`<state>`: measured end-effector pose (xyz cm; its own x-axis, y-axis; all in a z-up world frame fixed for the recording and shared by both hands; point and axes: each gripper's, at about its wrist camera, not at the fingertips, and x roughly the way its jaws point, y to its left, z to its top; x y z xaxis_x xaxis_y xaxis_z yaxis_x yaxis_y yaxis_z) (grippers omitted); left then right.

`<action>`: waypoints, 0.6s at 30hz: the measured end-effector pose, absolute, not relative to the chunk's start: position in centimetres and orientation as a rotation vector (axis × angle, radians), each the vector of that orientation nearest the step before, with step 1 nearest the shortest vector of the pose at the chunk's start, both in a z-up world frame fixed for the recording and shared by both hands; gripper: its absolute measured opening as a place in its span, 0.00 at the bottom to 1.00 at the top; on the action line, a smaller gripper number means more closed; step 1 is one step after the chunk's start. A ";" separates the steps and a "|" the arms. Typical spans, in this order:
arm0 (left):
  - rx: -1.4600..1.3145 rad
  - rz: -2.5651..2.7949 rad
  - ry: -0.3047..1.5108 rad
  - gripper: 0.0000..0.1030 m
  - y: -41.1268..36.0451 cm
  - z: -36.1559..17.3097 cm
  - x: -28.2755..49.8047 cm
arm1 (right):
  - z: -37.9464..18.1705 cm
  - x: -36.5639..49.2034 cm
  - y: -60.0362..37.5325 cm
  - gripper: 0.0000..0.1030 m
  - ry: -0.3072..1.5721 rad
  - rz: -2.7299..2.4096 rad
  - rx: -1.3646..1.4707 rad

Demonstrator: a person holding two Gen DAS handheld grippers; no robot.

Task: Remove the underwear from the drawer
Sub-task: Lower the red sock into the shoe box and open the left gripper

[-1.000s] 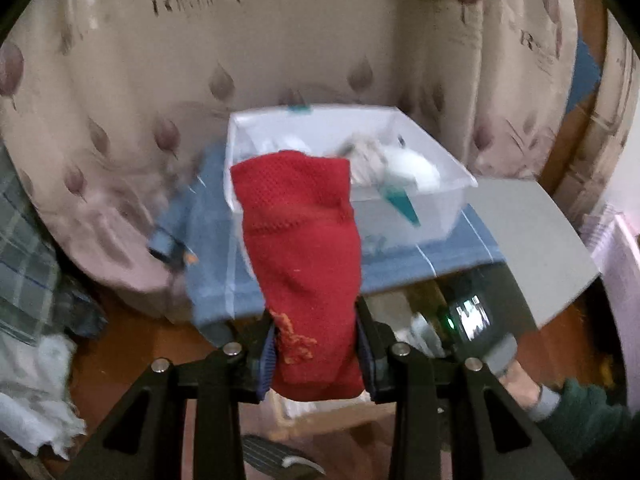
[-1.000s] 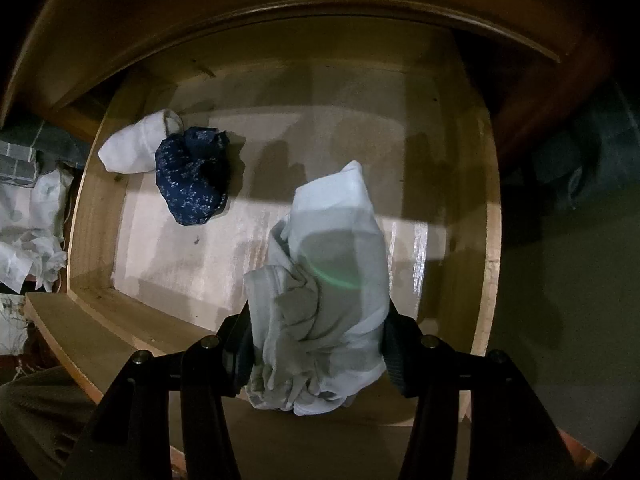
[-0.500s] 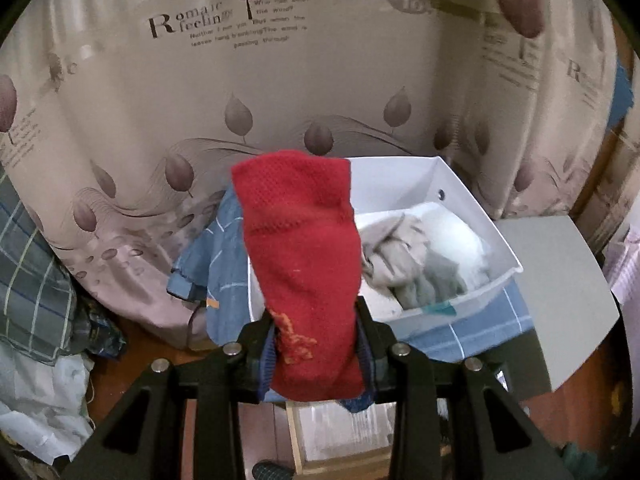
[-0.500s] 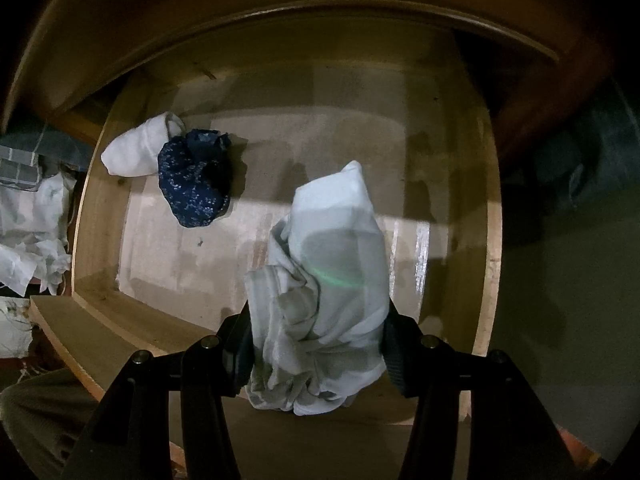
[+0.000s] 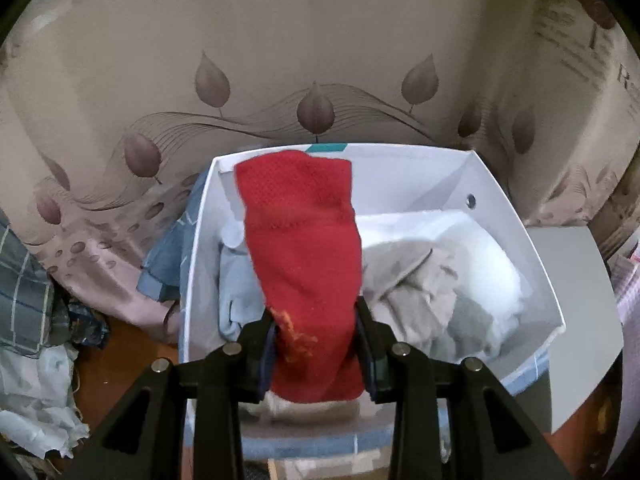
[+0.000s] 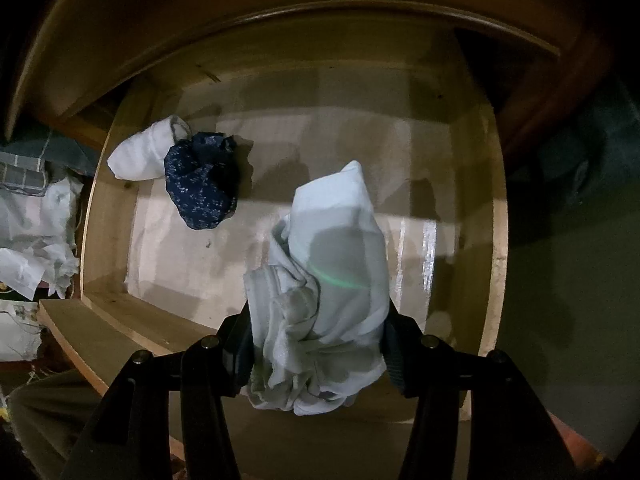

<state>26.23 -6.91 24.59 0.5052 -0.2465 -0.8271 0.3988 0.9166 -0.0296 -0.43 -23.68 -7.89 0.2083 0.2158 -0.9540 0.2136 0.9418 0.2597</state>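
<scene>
Since the earlier frame the left tool (image 5: 316, 336) has swung across to hang over the white bin (image 5: 516, 240), which then sat farther off and now fills the view below it; the right tool (image 6: 316, 344) has not shifted. Nearest the left camera, the left tool is clenched on a red garment (image 5: 304, 256), whose free end stands up past the fingertips over the bin's left half. Just beyond lie a pale blue piece (image 5: 236, 280), a beige one (image 5: 412, 280) and a white heap (image 5: 476, 248) already in the bin, so the step in hand is most likely the drop. To do it well, I would bring the tool lower and toward the open space in the near left part before releasing, so the cloth falls inside the wall and not across the rim or onto the blue cloth (image 5: 168, 256) beneath the bin. Behind all this hangs a leaf-printed curtain (image 5: 280, 80). On the other side, the right tool is grasping a bunched white garment (image 6: 328, 280), held above the wooden drawer (image 6: 496, 240). It should lift straight up so no trailing fold catches the front board. Farther back on the drawer floor, at the left corner, a dark blue patterned piece (image 6: 200, 184) touches a white rolled one (image 6: 140, 156); both are left to fetch.
</scene>
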 end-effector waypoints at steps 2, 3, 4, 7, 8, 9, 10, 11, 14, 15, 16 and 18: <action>0.155 -0.387 0.969 0.33 -7.3 24.3 27.1 | -7.9 -0.5 -23.7 0.49 1.373 0.005 0.373; 0.138 -0.393 0.969 0.33 -7.5 24.1 27.7 | -8.0 -0.5 -23.7 0.49 1.375 0.006 0.374; 0.127 -0.391 0.967 0.33 -7.7 24.0 28.0 | -8.0 -0.5 -23.7 0.49 1.377 0.007 0.375; 0.120 -0.375 0.982 0.34 -8.1 23.1 29.3 | -8.0 -0.4 -23.7 0.49 1.379 0.011 0.383; 0.116 -0.368 0.990 0.34 -8.2 22.8 29.7 | -8.0 -0.3 -23.6 0.49 1.379 0.014 0.385; 0.109 -0.370 0.998 0.34 -8.3 22.5 29.9 | -8.0 -0.4 -23.6 0.49 1.378 0.017 0.386; 0.106 -0.370 0.997 0.36 -8.2 22.4 30.0 | -8.0 -0.4 -23.5 0.49 1.376 0.020 0.385; 0.108 -0.369 0.992 0.36 -8.2 22.4 30.0 | -8.0 -0.4 -23.4 0.49 1.378 0.021 0.381; 0.104 -0.371 0.980 0.36 -8.1 22.5 29.4 | -8.0 -0.4 -23.4 0.49 1.380 0.024 0.380; 0.101 -0.371 0.981 0.37 -8.0 22.5 29.3 | -8.0 -0.4 -23.4 0.49 1.379 0.021 0.378; 0.098 -0.371 0.978 0.37 -7.8 22.6 29.2 | -8.0 -0.4 -23.4 0.49 1.379 0.018 0.378; 0.097 -0.380 0.972 0.40 -7.6 22.8 29.0 | -8.0 -0.4 -23.5 0.49 1.378 0.016 0.387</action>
<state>28.96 -7.61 22.83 0.5038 -0.2713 -0.8201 0.3573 0.9298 -0.0881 -0.38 -23.52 -7.97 0.2022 0.2352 -0.9507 0.2132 0.9369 0.2771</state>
